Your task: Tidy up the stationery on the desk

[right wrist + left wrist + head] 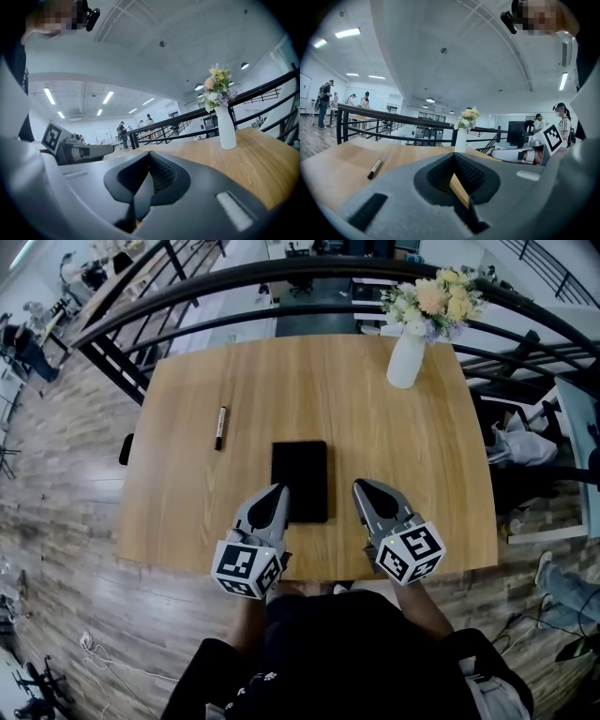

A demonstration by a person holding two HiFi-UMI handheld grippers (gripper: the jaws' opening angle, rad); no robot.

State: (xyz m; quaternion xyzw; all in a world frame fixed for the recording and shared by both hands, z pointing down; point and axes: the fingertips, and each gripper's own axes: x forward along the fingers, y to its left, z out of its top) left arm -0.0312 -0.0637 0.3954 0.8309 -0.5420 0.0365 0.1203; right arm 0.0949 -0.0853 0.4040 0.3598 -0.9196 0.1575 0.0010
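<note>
A slim black-and-white marker pen [220,427] lies towards the left edge of the light wooden table [309,381]. A flat black rectangular pad [300,481] lies by the near edge, between the left gripper [277,490] and right gripper [362,486]. Both have their jaws pressed together and hold nothing.

The person wears a black top [347,643] with small white print [251,681] low on its left. The left tongs [277,491] and right tongs [362,487] are tapered grey shells with black ribbed pads [469,172]. Each end nearest the top carries a white cube [247,568] with black square markers.
</note>
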